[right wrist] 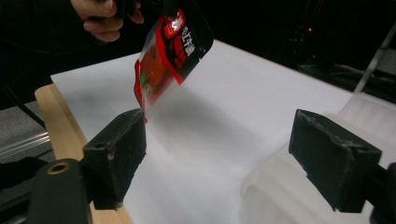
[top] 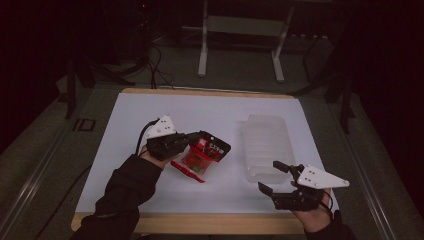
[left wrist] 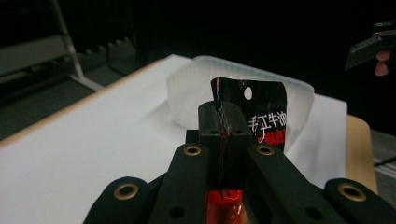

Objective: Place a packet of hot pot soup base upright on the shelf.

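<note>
A red and black snack pouch [top: 205, 152] hangs in the air over the left half of the white table top [top: 150, 107]. My left gripper [top: 192, 137] is shut on its black upper edge. In the left gripper view the jaws [left wrist: 223, 116] pinch the pouch [left wrist: 254, 105] flat, with printed characters showing beside them. My right gripper [top: 267, 175] stands open near the front right, beside a translucent plastic container [top: 265, 142], nothing between its fingers. In the right gripper view the pouch [right wrist: 170, 51] dangles ahead, and the container [right wrist: 280, 186] lies low on the right.
The table's wooden front edge [top: 200, 222] runs below both hands. Beyond the far edge stand a metal frame's legs [top: 240, 45] and loose cables [top: 155, 65] on the dark floor. The container [left wrist: 187, 88] lies just behind the held pouch.
</note>
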A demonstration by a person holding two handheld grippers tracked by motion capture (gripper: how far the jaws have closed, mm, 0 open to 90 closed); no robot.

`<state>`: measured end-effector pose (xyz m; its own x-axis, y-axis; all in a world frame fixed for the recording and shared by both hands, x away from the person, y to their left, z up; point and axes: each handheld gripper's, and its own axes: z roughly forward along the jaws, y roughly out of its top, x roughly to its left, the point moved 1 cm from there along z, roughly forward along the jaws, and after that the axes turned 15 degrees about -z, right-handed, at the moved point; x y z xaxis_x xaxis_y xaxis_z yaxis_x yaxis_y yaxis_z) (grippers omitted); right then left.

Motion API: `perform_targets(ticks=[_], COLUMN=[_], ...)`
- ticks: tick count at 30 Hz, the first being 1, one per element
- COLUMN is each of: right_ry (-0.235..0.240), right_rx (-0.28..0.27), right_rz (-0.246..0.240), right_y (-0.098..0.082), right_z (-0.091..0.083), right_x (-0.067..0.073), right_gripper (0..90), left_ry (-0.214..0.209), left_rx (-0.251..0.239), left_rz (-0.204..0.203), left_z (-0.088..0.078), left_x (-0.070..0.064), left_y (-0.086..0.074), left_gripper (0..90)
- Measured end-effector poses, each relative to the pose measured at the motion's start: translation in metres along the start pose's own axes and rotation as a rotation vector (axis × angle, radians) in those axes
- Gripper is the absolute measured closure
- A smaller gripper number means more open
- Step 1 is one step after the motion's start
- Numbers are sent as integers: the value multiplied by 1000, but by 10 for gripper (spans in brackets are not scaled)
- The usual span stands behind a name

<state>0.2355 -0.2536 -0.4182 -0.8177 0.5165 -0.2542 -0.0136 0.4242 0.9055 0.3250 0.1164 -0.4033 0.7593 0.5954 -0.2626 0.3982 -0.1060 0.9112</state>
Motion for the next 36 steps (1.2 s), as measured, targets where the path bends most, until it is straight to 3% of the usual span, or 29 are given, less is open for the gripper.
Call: perform_targets(ticks=[3,6,13,20,23,27,30,32,33,36], right_ry=[5,28,132,178,213,226,256,260,286,304], right_rx=[-8,-34,-57,-61,-49,-36,-15,-6,4,23], right_rz=[-16,-39,-9,-3,18,23,19,18,12,-8], right_y=[8,25,57,77,81,83,82,82,81,80], right_z=[1,5,25,47,61,70,80,81,84,86], right_x=[-5,-15,-33,-42,-45,-45,-45,-44,-44,-45], right_gripper=[211,238,339,410,436,473,602,632,705,775], left_ry=[-16,-30,-4,-15,-19,-46,-64,-67,-64,-74], left_rx=[-30,-99,-230,-277,-324,-326,-320,-316,-313,-306], left_rz=[-6,-21,-48,-62,-65,-67,-67,-61,-63,-70], left_z=[-2,-5,-9,-5,-4,-3,0,1,3,5], left_x=[-2,-5,-14,-21,-27,-30,-33,-34,-35,-34], left_y=[2,4,5,5,2,0,-1,-2,-3,-4], left_gripper=[891,891,891,891,891,890,890,890,890,889])
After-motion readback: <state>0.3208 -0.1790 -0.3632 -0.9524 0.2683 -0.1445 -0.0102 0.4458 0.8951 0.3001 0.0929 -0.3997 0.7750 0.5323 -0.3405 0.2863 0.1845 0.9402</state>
